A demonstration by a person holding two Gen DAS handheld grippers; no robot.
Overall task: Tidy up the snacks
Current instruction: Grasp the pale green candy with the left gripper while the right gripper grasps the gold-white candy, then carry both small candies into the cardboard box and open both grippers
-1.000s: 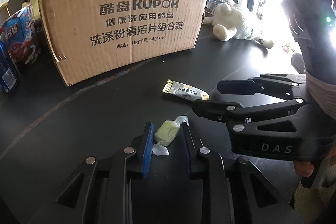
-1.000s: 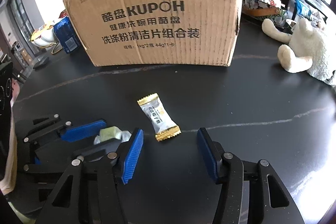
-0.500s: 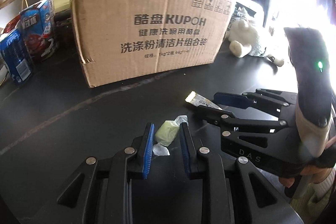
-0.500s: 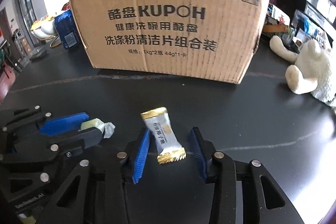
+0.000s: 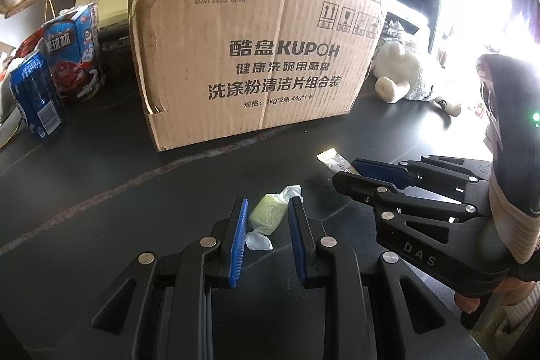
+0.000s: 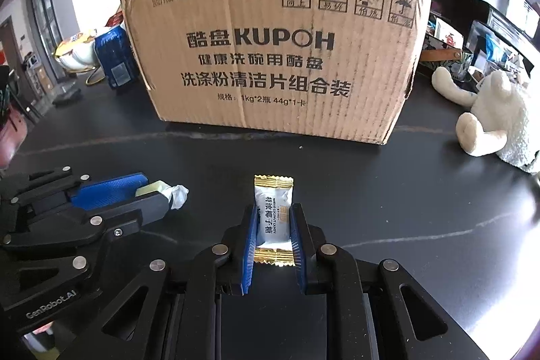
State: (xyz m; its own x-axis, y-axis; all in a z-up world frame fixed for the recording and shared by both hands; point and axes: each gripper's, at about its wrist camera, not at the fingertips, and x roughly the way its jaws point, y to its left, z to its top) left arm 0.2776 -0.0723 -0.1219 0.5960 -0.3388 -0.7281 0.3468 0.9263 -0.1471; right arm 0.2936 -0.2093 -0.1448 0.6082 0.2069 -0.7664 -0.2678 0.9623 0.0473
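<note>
While both tilt downward — left hand-held gripper pinches green candy, right hand-held gripper white candy.

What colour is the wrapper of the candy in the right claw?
White with gold crimped ends and dark lettering; the candy shows best in the right wrist view.

The right gripper was spread wide a second ago with the white-and-gold coconut candy lying slantwise on the black table ahead of its fingers — now its blue pads are clamped on the wrapper's two long sides, and the candy sits straight between them. In the left wrist view that candy, plainly in the open before, is mostly hidden behind the right gripper's fingers — only one crimped end pokes out. The cardboard box looms larger and nearer in both views.
</note>
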